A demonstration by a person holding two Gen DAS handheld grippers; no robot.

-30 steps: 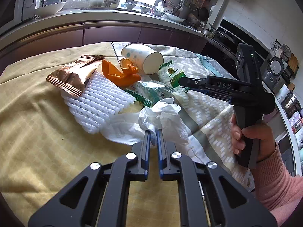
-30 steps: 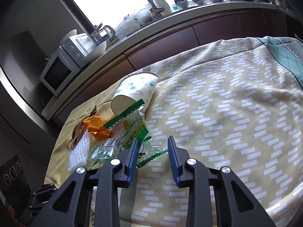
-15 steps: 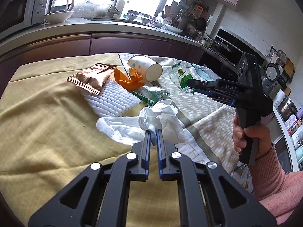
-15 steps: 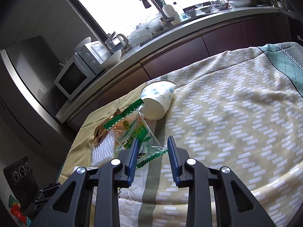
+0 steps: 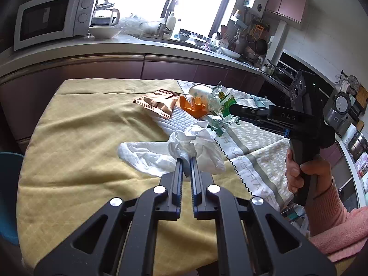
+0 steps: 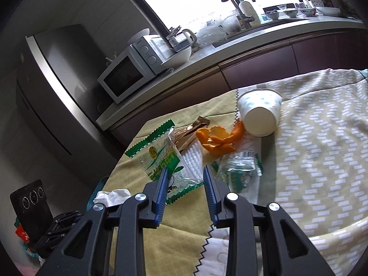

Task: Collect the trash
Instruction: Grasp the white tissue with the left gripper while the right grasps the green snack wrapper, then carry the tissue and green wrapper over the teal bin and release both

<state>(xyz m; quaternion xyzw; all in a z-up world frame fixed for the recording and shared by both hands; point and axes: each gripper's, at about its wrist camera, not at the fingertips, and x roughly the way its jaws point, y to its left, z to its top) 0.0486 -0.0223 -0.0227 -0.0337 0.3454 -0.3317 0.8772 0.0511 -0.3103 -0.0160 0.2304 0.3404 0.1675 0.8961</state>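
My left gripper (image 5: pixel 186 161) is shut on a crumpled white tissue (image 5: pixel 197 145) and holds it above the yellow tablecloth (image 5: pixel 80 142). My right gripper (image 6: pixel 185 174) holds a clear green-edged snack wrapper (image 6: pixel 164 158) lifted over the table; its jaws stand apart with the wrapper against the left finger. In the left wrist view the right gripper (image 5: pixel 232 110) carries that wrapper (image 5: pixel 220 101). Orange peel (image 6: pixel 218 139), a tipped paper cup (image 6: pixel 260 117), a second green wrapper (image 6: pixel 239 168), a brown wrapper (image 5: pixel 158 101) and a white foam net (image 5: pixel 177 119) lie on the table.
A kitchen counter (image 5: pixel 128 43) with a microwave (image 5: pixel 53 18) runs behind the table. A blue bin edge (image 5: pixel 9 195) shows at the left below the table. A white cloth (image 5: pixel 253 151) covers the table's right part.
Both grippers have risen and pulled back from the pile. The right gripper carried the green wrapper up and left; the tissue came up with the left gripper.
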